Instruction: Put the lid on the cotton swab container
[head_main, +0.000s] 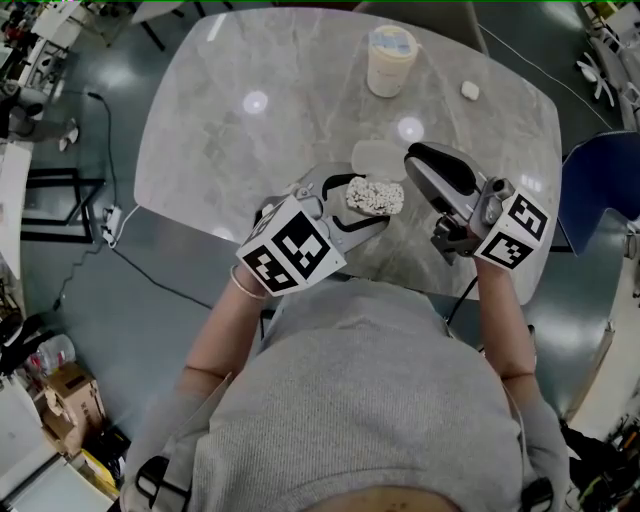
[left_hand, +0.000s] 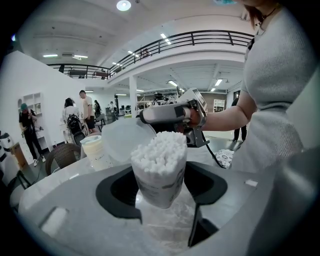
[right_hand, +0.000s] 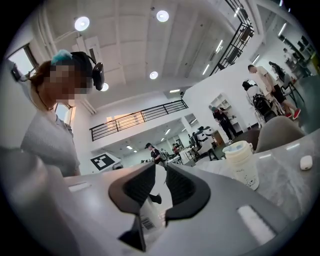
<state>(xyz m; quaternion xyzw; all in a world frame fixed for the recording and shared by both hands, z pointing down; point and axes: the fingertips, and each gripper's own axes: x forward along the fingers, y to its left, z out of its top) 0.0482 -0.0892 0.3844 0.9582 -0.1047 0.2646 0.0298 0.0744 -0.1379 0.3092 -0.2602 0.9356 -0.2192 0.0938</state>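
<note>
The left gripper (head_main: 352, 206) is clamped around the open cotton swab container (head_main: 376, 196), which it holds over the near edge of the table (head_main: 250, 150). The translucent lid (head_main: 376, 157) is just on the container's far side, not on it, pinched in the right gripper (head_main: 414, 158).

Head view steeply down on table (head_main: 200, 150), claw views close, low, both showing cup (left_hand: 95, 152).
</note>
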